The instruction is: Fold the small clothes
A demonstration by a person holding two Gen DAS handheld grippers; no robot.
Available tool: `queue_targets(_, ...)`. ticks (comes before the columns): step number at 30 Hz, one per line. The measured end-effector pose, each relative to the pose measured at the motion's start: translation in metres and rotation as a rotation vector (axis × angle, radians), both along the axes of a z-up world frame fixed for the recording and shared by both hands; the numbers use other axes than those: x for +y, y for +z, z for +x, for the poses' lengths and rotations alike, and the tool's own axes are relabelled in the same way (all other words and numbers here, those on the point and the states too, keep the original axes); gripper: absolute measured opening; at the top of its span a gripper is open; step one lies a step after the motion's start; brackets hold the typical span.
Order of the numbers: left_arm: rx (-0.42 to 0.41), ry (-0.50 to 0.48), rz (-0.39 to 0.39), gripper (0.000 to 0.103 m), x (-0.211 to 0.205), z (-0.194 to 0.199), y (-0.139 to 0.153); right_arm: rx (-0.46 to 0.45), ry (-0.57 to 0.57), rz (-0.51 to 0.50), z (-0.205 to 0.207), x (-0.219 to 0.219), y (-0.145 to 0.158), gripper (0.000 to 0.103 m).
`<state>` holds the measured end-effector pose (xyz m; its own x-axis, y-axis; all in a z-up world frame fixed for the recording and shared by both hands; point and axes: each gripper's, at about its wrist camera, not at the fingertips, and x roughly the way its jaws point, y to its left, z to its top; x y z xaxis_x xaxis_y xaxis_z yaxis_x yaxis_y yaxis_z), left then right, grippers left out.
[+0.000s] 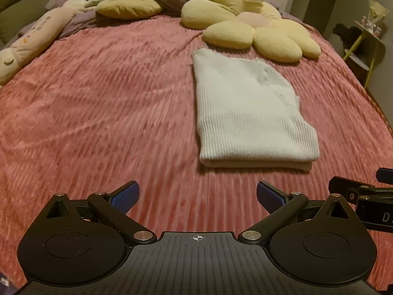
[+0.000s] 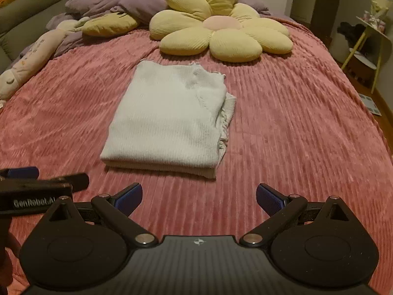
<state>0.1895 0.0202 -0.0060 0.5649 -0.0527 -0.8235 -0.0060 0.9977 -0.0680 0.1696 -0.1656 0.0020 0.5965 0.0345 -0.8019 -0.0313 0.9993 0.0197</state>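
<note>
Left wrist view
Left gripper: my left gripper (image 1: 197,196) hangs above the near part of the bed with its blue pads spread wide and nothing between them.
Sweater: the white ribbed sweater (image 1: 245,113) lies folded in a neat stack on the pink blanket (image 1: 98,110), ahead of my fingers and off to the right, apart from them.
Right gripper: I see only a black piece of it at the far right edge (image 1: 363,191), near the sweater's near right corner; from here I cannot tell its opening.
Far side: a yellow flower cushion (image 1: 248,22) sits just beyond the sweater's far edge, a long plush toy (image 1: 32,39) lies along the left.

Right wrist view
Right gripper: my right gripper (image 2: 199,196) has its fingers held wide apart, gripping nothing.
Sweater: the same folded stack (image 2: 169,120) lies straight ahead and a little left, its folded edge nearest me and its loose layers showing on the right side.
Left gripper: it pokes in at the left edge (image 2: 36,184), just near-left of the sweater's near corner, not touching it.
Far side: the flower cushion (image 2: 221,29) rests beyond the sweater, a purple duvet (image 2: 118,5) bunched behind it.
</note>
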Motion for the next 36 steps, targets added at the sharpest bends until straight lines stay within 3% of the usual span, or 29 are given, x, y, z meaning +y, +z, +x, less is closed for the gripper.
queue_targets(8,0.005,-0.015,0.048,0.103,-0.005,0.000,0.003,0.032,-0.024,0.000,0.001,-0.003,0.000,0.099)
queue_targets(36,0.013,-0.052,0.073,0.103,-0.016,-0.001,0.003,0.036,-0.055,0.016,-0.005,-0.009,0.001,0.099)
